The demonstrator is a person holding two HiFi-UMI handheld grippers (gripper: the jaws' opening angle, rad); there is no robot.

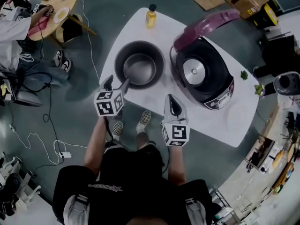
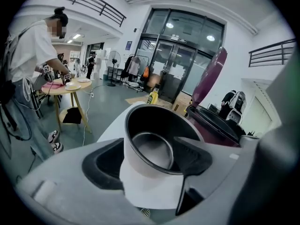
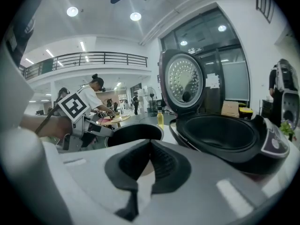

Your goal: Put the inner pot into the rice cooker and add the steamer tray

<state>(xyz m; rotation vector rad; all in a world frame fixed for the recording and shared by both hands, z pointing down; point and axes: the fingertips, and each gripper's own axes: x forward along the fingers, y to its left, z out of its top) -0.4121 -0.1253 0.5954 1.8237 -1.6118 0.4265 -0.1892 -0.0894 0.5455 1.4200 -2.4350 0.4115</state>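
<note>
The dark inner pot (image 1: 139,63) stands on the white table (image 1: 234,111), left of the rice cooker (image 1: 205,76), whose maroon lid (image 1: 206,26) is up. A shiny metal tray (image 1: 139,70) lies in the pot's bottom. My left gripper (image 1: 117,82) is open at the pot's near rim. In the left gripper view the pot's (image 2: 154,144) near wall stands between the spread jaws of the left gripper (image 2: 150,146), and neither pad presses on it. My right gripper (image 1: 171,98) is shut and empty, in front of the cooker. In the right gripper view the right gripper (image 3: 150,146) faces the cooker's empty bowl (image 3: 220,130).
A yellow bottle (image 1: 150,17) stands at the table's far edge. A small green item (image 1: 243,75) lies right of the cooker. A person works at a round wooden table (image 1: 58,6) at far left. Cables (image 1: 33,137) trail over the floor.
</note>
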